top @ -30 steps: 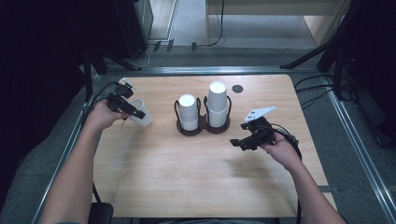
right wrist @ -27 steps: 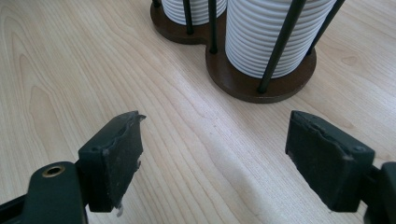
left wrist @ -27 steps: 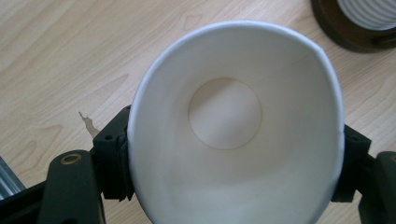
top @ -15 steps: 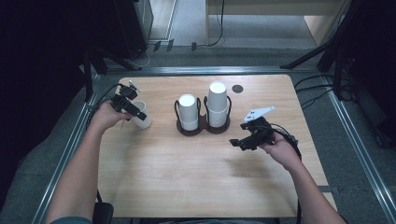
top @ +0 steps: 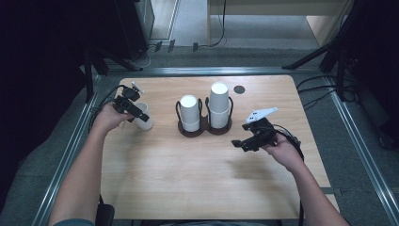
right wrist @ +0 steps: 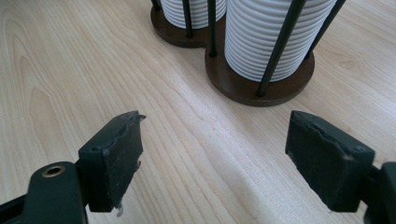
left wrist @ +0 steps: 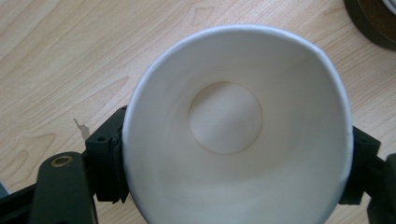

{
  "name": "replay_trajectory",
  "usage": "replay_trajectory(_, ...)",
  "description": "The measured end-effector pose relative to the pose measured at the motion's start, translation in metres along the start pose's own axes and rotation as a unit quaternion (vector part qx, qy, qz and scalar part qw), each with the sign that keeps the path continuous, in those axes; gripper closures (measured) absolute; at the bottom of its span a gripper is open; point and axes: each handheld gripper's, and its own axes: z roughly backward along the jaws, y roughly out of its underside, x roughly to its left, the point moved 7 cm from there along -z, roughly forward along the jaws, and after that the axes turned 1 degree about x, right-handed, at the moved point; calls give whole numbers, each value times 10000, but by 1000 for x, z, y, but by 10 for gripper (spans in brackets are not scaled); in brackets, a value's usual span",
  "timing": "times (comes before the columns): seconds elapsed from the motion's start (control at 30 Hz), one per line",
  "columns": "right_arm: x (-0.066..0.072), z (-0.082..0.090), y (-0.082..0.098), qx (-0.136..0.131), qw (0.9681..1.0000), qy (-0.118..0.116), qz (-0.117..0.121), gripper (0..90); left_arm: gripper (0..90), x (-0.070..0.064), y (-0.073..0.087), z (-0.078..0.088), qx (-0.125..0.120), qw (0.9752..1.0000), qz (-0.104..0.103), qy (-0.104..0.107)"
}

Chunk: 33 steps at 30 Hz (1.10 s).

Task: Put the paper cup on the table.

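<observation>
From the high view, the left hand-held gripper sits at the left side of the pale wooden desk, its jaws around a white paper cup that stands upright on the wood, open end up. The right hand-held gripper hovers over the right half, well apart from the dark two-post cup rack with its two stacks of white paper cups near the middle. The risk I judge here is that the light cup tips or slides if the left gripper pulls away at an angle and one pad drags on its wall.

In the left gripper view, the white paper cup is seen from above between the two black jaws; its rim looks slightly squeezed out of round, so the pads are touching the wall on both sides. The jaws have just been opening a little, with the cup between them. A thin wall like this could stay dented, or the cup could slip if it is lifted on so light a hold.

In the right gripper view, the right gripper's jaws stand wide apart with only bare desk between them, and the rack lies just ahead. A careless sweep forward could knock the stacks.

No brand, label or writing can be read on anything.
</observation>
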Motion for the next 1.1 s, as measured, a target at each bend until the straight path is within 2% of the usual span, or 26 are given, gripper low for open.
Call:
replay_trajectory(0.3, 0, 0, 0, 20, 10000, -12, 12, 189, 166, -2, -3, 3, -157, 9999, 27, 42)
replay_trajectory(0.4, 0, 0, 0, 19, 10000, -6, 6, 188, 122, -3, -3, 5, -232, 9997, 58, 95)
replay_trajectory(0.47, 0, 1, -1, 6, 10000, -9, 3, 189, 123, -4, -3, 6, -260, 9996, 42, 110)
replay_trajectory(0.63, 0, 1, -1, 8, 10000, -3, 13, 189, 92, -9, -2, 8, -271, 9993, -12, 247)
replay_trajectory(0.77, 0, 1, 0, 10, 10000, -16, 19, 189, 41, -14, -1, 10, -307, 9985, -66, 453)
replay_trajectory(0.93, 0, 1, 0, 6, 10000, -31, 3, 189, 19, -15, -3, 18, -476, 9980, -120, 388)
replay_trajectory(1.1, 0, 2, 0, 2, 10000, -40, 30, 189, 19, -17, -4, 27, -642, 9967, -73, 482)
